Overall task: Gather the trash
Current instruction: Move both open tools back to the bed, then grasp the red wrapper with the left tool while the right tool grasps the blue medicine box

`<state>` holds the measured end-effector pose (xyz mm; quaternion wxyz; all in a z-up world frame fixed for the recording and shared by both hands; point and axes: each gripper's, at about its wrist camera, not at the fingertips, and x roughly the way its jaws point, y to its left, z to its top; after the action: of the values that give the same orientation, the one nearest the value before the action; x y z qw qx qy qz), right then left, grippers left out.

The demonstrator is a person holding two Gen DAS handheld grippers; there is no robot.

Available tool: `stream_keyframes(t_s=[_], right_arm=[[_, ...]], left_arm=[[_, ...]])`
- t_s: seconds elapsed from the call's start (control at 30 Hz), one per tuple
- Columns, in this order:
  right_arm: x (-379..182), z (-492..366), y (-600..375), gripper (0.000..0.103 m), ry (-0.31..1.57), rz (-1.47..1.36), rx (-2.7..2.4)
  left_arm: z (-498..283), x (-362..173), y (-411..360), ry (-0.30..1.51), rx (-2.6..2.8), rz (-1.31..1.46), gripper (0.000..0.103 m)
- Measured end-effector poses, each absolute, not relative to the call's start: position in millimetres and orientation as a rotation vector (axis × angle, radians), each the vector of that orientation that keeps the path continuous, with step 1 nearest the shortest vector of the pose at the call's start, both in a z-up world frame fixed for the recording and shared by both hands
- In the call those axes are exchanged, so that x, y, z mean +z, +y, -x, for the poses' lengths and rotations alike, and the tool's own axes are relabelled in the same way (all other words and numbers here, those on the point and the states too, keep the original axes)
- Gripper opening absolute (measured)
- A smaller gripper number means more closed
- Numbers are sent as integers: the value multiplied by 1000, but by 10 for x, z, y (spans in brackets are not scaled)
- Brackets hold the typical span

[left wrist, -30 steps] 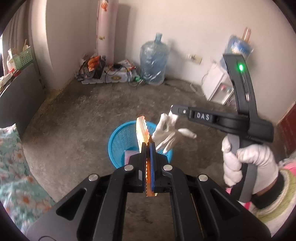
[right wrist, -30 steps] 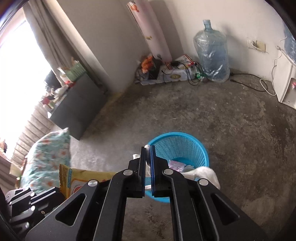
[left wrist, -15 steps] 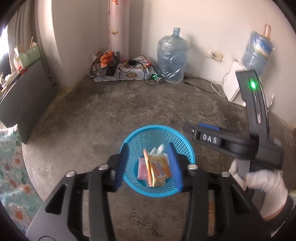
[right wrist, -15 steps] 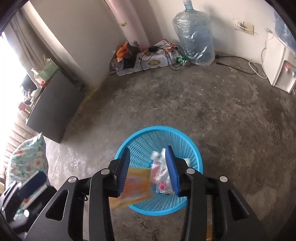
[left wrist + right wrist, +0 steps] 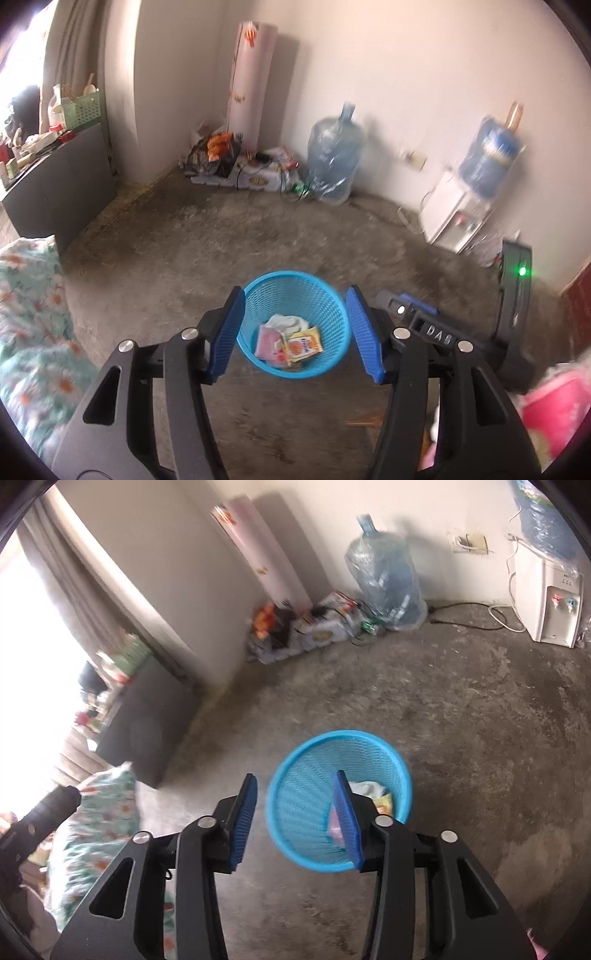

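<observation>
Both grippers hang above the round blue plastic mesh basket (image 5: pixel 293 325) on the concrete floor (image 5: pixel 221 240). Left gripper (image 5: pixel 294 334) and right gripper (image 5: pixel 295 821) are opening, nothing between them. Orange snack wrapper (image 5: pixel 303 345) and, seemingly, crumpled white paper (image 5: pixel 286 322) lie inside the basket.

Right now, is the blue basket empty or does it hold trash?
It holds trash. The blue basket stands upright on the floor with an orange packet, a pink wrapper and something white inside.

Daylit, blown out white at the curtained window (image 5: pixel 33 635) on the left. Soft shadows on the pale plaster wall (image 5: pixel 406 74). Motion-blurred throughout; fisheye-bent, black-vignetted corners.
</observation>
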<state>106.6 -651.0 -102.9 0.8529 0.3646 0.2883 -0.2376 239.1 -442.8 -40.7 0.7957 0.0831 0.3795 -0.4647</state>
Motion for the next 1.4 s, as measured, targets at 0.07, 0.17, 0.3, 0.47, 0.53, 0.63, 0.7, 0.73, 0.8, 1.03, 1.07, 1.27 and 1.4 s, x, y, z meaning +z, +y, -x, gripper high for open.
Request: stream_keyframes(t_s=[0.07, 0.17, 0.3, 0.47, 0.53, 0.63, 0.7, 0.73, 0.8, 1.03, 1.07, 1.27, 1.4], right_arm=[[-860, -914, -6288, 49, 578, -776, -474], [-652, -721, -5999, 54, 541, -795, -427], [-373, -544, -5520, 56, 544, -773, -330], [-71, -498, -4986, 57, 558, -720, -209], [45, -504, -4782, 57, 560, -693, -163], [178, -554, -4494, 57, 575, -670, -80], [257, -588, -4310, 57, 589, -647, -36], [299, -599, -4214, 57, 592, -632, -23], [372, -626, -4011, 57, 596, -602, 20], [398, -886, -3423, 57, 661, -565, 159], [399, -930, -3311, 57, 674, -555, 183], [396, -1101, -2804, 57, 728, -499, 289], [372, -1196, -2508, 57, 764, -474, 355]], left_arm=[[-2251, -178, -4187, 792, -1018, -152, 59], [-2012, 151, -3778, 743, -1063, -117, 66], [-1689, 523, -3184, 661, -1075, -101, 72], [-1461, 782, -2327, 617, -1023, -10, 76], [-1380, 826, -1965, 599, -975, 8, 76], [-1270, 854, -1428, 563, -881, 14, 77], [-1201, 876, -1098, 555, -830, 23, 79], [-1170, 871, -886, 554, -788, 32, 80], [-1131, 873, -556, 546, -714, 45, 80], [-949, 793, 550, 527, -464, 111, 80], [-937, 772, 650, 525, -442, 122, 80], [-863, 529, 1008, 559, -371, 151, 80], [-846, 404, 1049, 591, -395, 164, 80]])
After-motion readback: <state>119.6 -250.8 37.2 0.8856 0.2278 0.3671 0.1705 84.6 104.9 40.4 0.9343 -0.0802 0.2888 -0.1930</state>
